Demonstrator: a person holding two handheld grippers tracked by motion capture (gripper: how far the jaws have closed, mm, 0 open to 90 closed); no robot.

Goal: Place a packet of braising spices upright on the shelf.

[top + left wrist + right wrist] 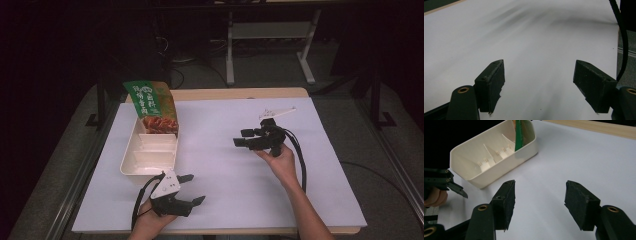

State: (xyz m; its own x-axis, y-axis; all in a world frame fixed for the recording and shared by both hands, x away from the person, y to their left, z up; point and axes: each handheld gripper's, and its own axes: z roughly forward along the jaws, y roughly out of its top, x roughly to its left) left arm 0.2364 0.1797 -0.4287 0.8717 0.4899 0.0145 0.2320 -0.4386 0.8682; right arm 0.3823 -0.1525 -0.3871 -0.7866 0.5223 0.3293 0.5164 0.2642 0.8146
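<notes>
A cream tray (pixel 150 159) with dividers lies on the left of the white table. A green snack packet (pixel 152 107) stands upright in its far compartment. My left gripper (pixel 198 188) rests near the front edge just below the tray, open, with nothing between its fingers; the left gripper view has its jaws (pixel 539 85) wide over bare white surface. My right gripper (pixel 238 138) is held right of centre, pointing left toward the tray, open and empty. In the right gripper view its jaws (pixel 540 200) frame bare table, with the tray (pixel 474 162) and packet (pixel 520 132) beyond.
The white sheet (pixel 225 200) covers the table, with a wooden strip (pixel 240 93) along the far edge. A white desk frame (pixel 230 45) stands on the dark floor behind. My left gripper (pixel 456 188) and hand are at the left edge of the right gripper view.
</notes>
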